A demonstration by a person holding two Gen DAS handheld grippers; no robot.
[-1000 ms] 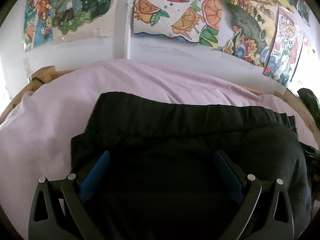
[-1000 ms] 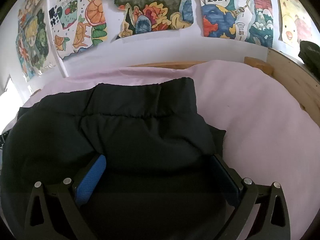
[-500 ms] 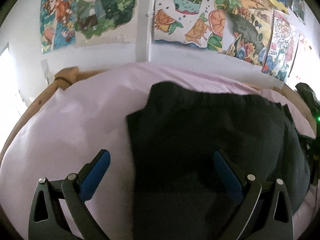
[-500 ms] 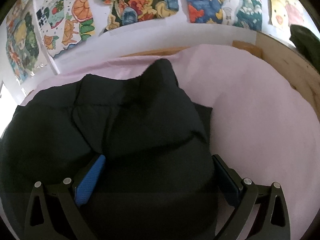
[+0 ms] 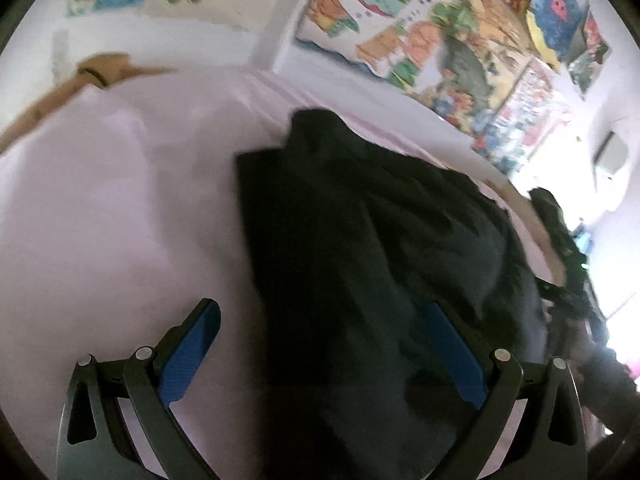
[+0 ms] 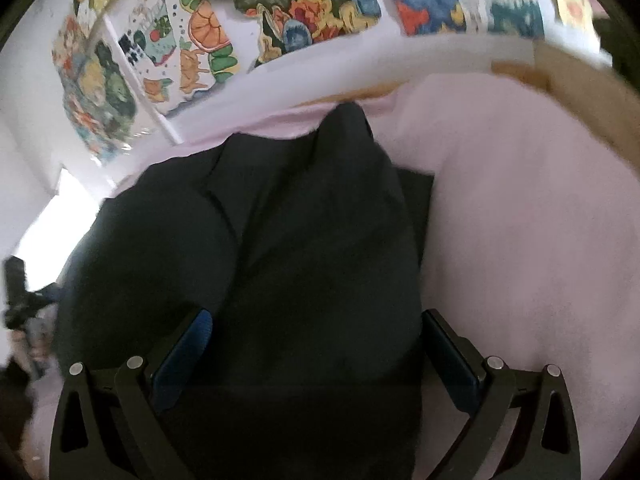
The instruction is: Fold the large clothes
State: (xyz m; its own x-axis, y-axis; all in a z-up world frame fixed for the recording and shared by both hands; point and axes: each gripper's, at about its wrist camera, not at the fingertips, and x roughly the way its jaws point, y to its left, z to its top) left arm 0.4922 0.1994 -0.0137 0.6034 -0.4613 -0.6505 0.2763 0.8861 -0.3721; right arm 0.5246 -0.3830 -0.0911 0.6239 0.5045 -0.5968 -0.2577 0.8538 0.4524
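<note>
The near end of the black garment [image 5: 360, 260] is cut off by the lower edge in both views. The wall drawings [image 5: 420, 40] are blurred. The pink sheet [image 6: 520, 220] is partly hidden beneath the garment. A dark object [image 6: 16, 288] at the left edge cannot be identified.

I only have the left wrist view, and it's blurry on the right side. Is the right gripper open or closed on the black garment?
Observer: Open. The right gripper has its fingers spread wide, with the black garment filling the gap between them.
Operator: What lies to the right of the garment there?
Observer: Bare pink sheet, reaching to the wooden bed frame.
Operator: Is the garment's right edge a single layer?
Observer: No. A lower layer sticks out from under the top fold near the far end.
</note>
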